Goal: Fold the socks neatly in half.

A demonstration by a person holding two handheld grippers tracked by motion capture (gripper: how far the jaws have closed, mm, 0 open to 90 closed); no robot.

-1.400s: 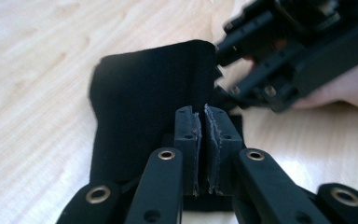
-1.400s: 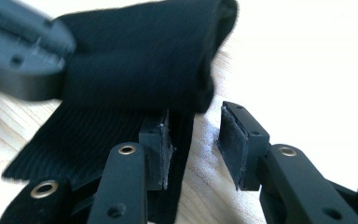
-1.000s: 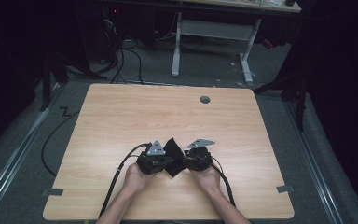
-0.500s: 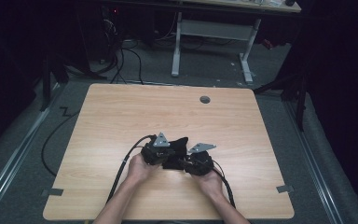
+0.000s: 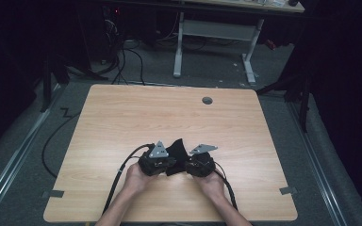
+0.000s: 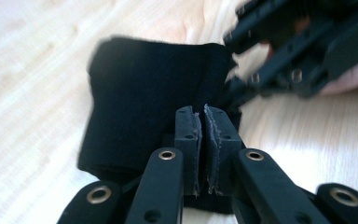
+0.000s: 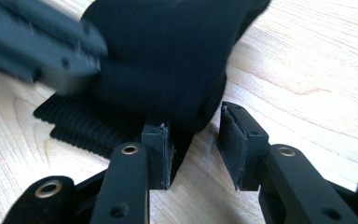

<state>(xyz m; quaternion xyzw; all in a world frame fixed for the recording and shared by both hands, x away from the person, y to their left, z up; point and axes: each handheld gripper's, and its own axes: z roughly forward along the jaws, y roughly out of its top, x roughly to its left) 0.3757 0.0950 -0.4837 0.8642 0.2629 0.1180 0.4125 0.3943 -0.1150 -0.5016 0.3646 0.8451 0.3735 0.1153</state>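
A black sock (image 5: 175, 155) is lying at the six o'clock edge of the table (image 5: 122, 117). The left gripper (image 6: 199, 140) is pinching its fabric tight; the right gripper (image 7: 193, 149) is standing half open, gripping nothing. Likely soft, light, limp: best grasped at the ribbed cuff (image 7: 81, 126).

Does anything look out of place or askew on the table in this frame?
Nothing stands out. A black cloth lies bunched between the two grippers near the table's front edge. The left gripper is shut on its edge; the right gripper is open, with a fold of cloth by its left pad.
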